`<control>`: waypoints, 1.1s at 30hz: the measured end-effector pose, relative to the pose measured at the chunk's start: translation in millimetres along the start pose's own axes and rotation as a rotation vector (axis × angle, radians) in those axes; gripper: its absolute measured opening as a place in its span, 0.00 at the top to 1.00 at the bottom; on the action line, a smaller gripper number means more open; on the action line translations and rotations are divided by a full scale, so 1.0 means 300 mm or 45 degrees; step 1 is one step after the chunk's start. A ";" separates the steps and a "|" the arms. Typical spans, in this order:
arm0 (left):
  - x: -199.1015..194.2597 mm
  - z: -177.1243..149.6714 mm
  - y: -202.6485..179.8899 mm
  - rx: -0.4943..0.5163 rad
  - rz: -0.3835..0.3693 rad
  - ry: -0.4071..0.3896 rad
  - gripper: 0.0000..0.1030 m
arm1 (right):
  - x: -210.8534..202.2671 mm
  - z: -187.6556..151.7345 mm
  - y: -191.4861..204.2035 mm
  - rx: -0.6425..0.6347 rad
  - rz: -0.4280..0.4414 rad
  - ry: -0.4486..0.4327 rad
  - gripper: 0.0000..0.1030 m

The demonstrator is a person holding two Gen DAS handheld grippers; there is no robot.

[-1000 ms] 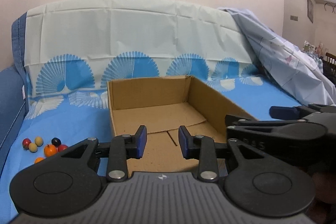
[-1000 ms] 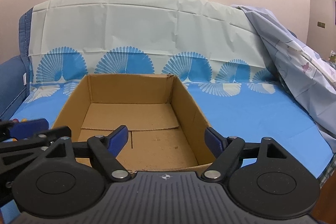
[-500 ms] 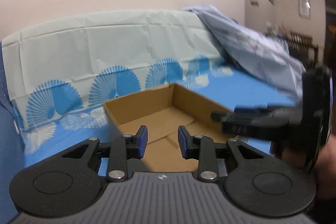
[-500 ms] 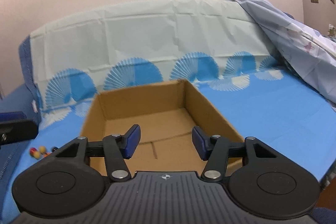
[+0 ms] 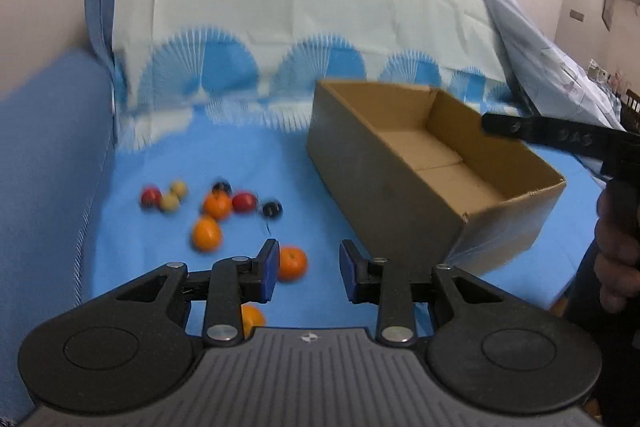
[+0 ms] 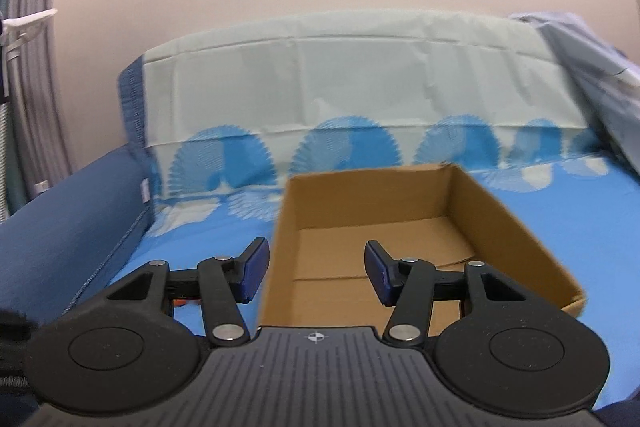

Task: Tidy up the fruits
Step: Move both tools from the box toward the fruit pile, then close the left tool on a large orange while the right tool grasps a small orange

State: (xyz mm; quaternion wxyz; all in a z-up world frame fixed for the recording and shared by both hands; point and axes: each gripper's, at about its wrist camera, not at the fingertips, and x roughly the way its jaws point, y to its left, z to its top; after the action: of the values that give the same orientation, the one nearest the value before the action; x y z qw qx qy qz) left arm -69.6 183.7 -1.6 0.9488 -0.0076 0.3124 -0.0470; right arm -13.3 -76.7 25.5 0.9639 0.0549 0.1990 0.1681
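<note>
Partly open left tool (image 5: 307, 269), nothing held.

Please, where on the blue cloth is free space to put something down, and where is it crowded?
Free: the blue cloth between the fruits and the cardboard box, and behind the fruits toward the backrest. The box floor is bare too. Crowded: the fruit cluster near the armrest.
</note>
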 end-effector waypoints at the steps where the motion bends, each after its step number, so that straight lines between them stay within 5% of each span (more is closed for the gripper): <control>1: -0.005 -0.001 -0.002 0.023 -0.008 -0.004 0.64 | 0.005 -0.004 0.017 -0.008 0.016 0.005 0.46; 10: -0.037 -0.003 0.076 -0.175 -0.053 -0.022 0.64 | 0.027 -0.038 0.169 -0.185 0.189 0.027 0.47; 18: -0.053 -0.013 0.155 -0.326 -0.032 -0.005 0.64 | 0.109 -0.077 0.257 -0.256 0.302 0.113 0.62; 24: -0.038 -0.026 0.257 -0.494 -0.031 0.011 0.64 | 0.200 -0.132 0.336 -0.356 0.348 0.208 0.62; 33: 0.153 -0.060 0.383 -0.775 -0.072 0.418 0.64 | 0.406 -0.229 0.385 -0.407 0.306 0.405 0.55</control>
State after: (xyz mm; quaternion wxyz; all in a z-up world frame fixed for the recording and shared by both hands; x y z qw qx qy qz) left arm -33.7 294.0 -48.2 0.8384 -0.2912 0.4602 0.0215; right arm 29.5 76.3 -62.0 0.8900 -0.1022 0.3111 0.3173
